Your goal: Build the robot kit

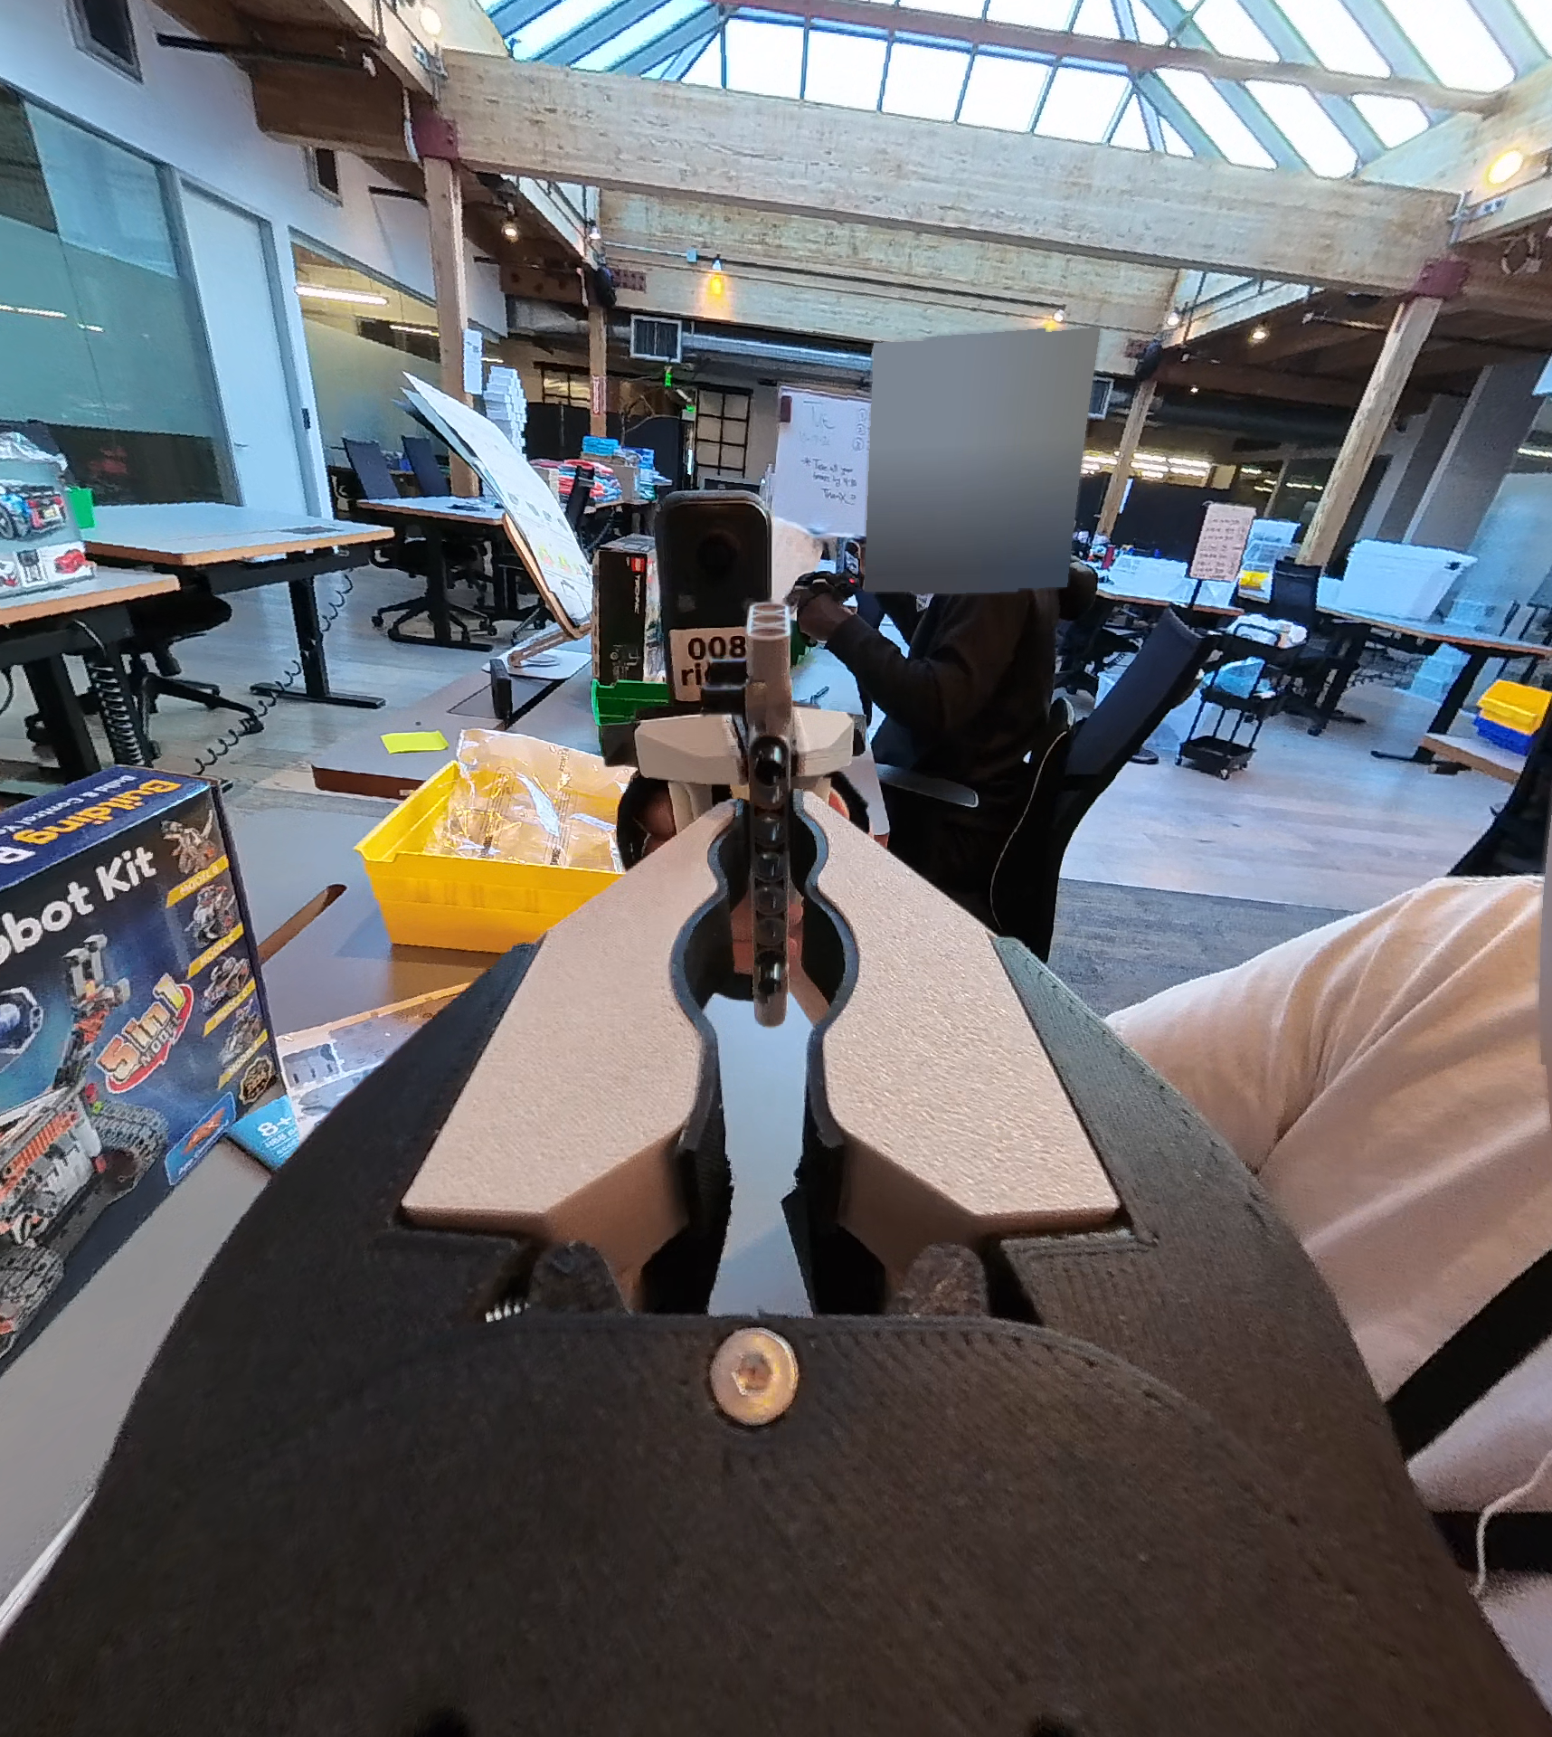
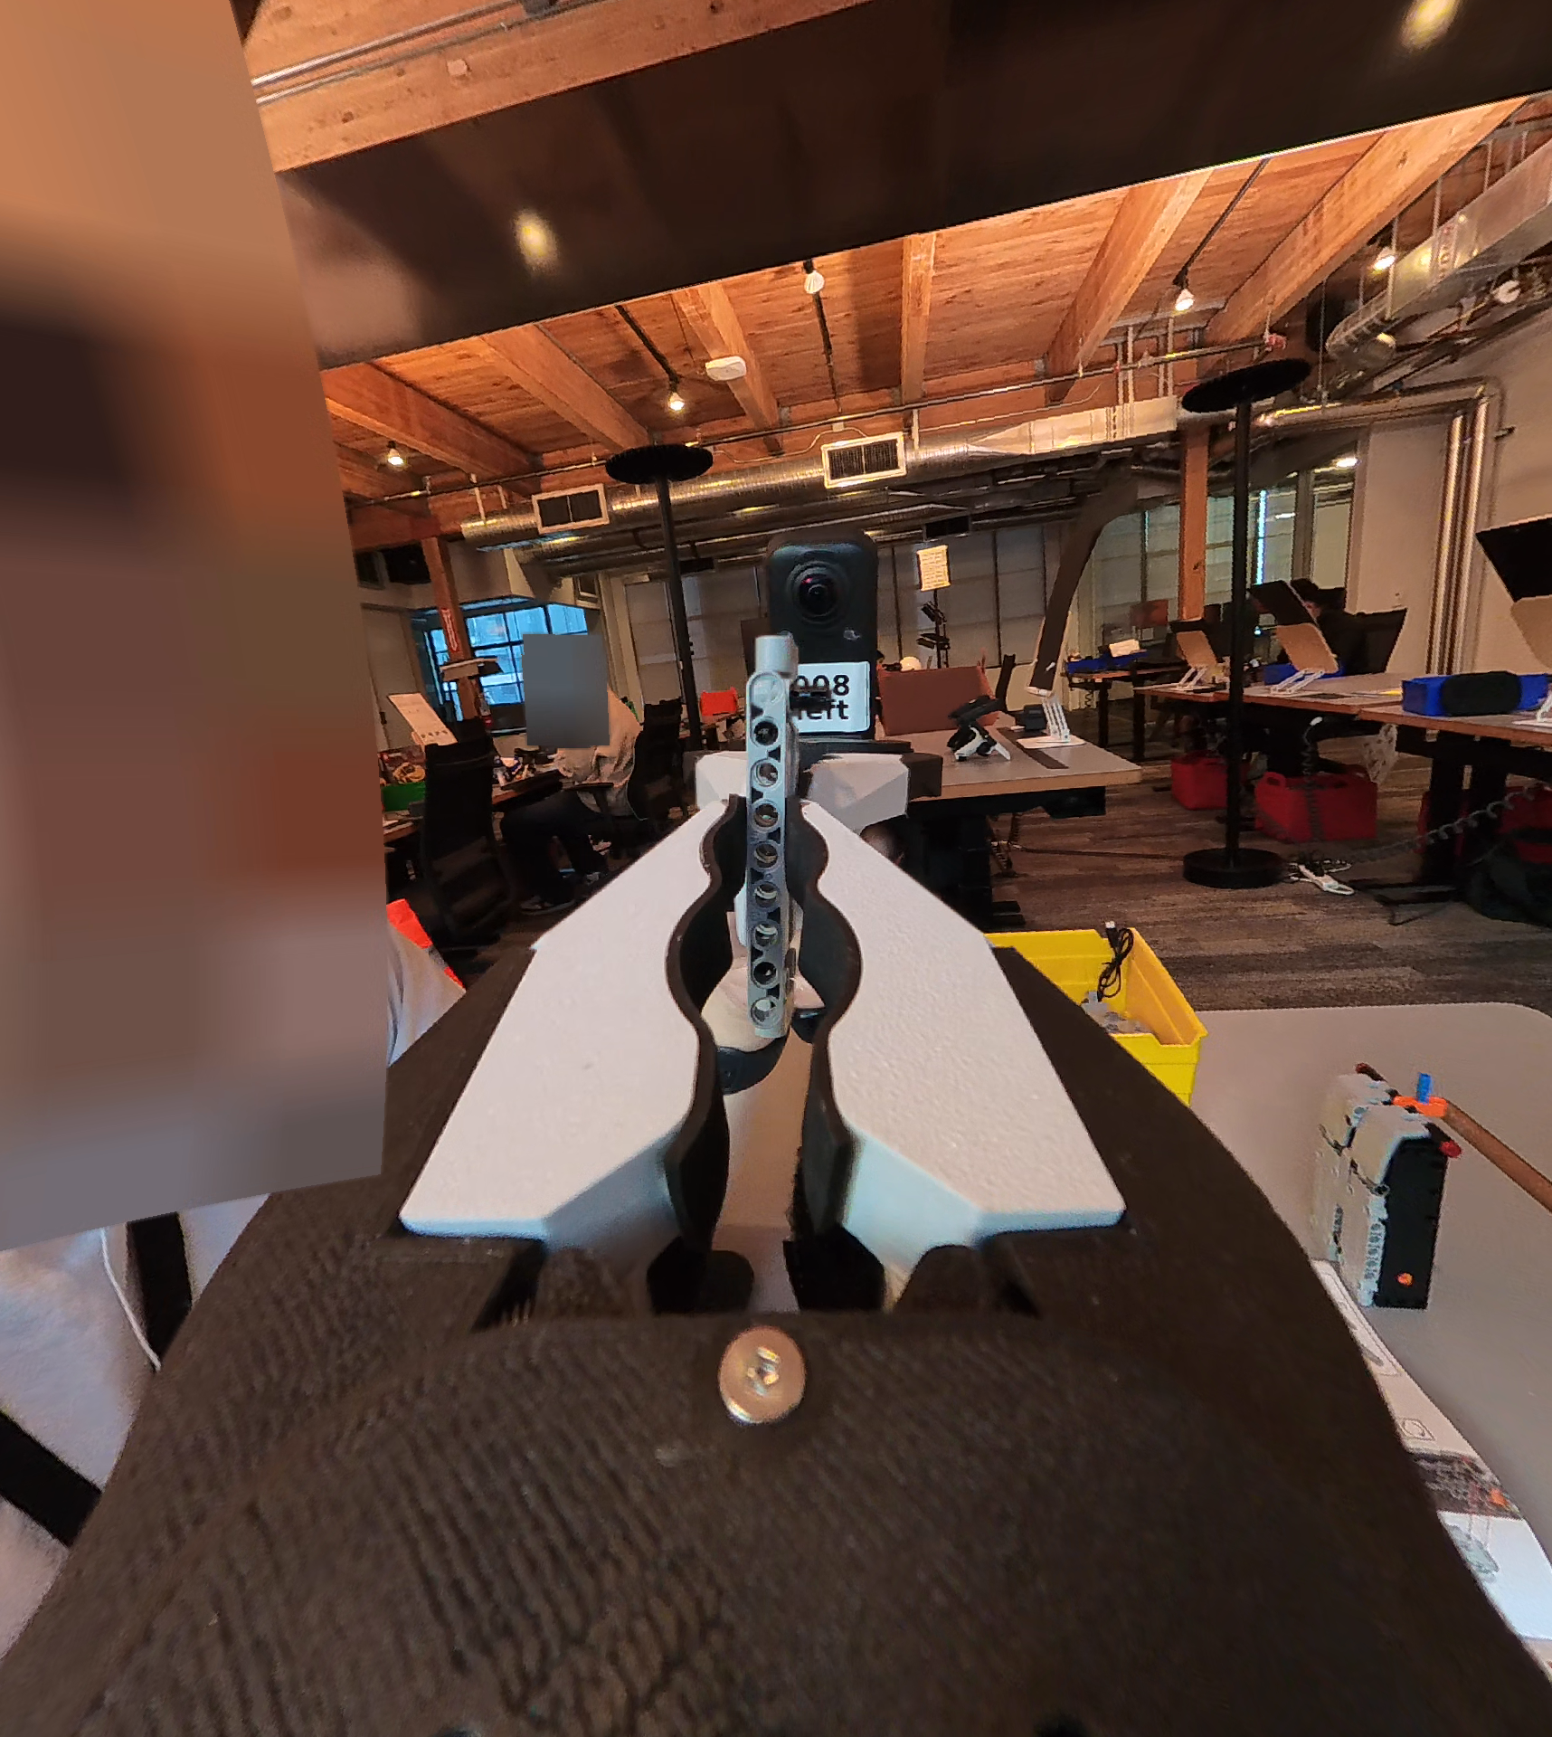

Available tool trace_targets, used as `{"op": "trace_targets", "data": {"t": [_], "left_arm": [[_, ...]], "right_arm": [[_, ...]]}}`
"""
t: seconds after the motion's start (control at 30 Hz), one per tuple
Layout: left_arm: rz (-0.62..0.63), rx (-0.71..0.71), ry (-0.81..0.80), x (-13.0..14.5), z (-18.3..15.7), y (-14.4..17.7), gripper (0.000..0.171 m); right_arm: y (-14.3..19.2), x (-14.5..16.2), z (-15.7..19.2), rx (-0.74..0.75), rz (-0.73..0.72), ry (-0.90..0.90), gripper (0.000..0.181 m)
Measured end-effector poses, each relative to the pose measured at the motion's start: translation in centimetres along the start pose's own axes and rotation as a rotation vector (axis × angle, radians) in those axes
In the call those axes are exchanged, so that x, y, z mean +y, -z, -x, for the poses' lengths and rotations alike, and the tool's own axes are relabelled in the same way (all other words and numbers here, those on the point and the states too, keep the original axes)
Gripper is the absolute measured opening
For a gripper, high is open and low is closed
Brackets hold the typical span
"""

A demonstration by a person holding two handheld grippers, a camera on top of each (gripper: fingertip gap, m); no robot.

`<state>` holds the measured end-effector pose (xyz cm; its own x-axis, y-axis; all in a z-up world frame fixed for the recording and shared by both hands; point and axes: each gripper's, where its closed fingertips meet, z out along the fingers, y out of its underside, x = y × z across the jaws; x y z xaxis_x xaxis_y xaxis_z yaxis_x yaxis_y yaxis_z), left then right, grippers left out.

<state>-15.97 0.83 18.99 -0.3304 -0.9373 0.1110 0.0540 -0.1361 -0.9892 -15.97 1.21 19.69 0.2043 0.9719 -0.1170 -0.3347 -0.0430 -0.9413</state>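
A long grey beam [image 1: 770, 658] with a row of holes stands upright in the air between my two grippers, which face each other tip to tip. My left gripper [image 1: 768, 810] is shut on its middle. My right gripper [image 1: 744, 744] is just behind it in the left wrist view, with its camera above. In the right wrist view the beam [image 2: 768, 752] stands between the fingertips of my right gripper [image 2: 768, 813], which is shut on it. My left gripper [image 2: 805, 778] is just beyond. A small black pin [image 2: 812, 700] sticks out near the beam's top.
A blue robot kit box [image 1: 67, 1034] and a yellow bin [image 1: 472, 893] of plastic bags sit on the table at left. A person in black [image 1: 941, 677] sits beyond. Another yellow bin [image 2: 1129, 987] and a partly built grey-and-black model [image 2: 1383, 1194] stand on the grey table [image 2: 1524, 1335].
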Motion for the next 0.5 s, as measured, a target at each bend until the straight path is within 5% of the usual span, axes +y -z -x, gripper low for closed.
{"op": "trace_targets", "data": {"t": [0.5], "left_arm": [[0.044, -0.005, 0.040, 0.47, -0.32, 0.19, 0.005]], "right_arm": [[-0.32, 0.36, 0.19, -0.003, 0.015, 0.014, 0.006]]}}
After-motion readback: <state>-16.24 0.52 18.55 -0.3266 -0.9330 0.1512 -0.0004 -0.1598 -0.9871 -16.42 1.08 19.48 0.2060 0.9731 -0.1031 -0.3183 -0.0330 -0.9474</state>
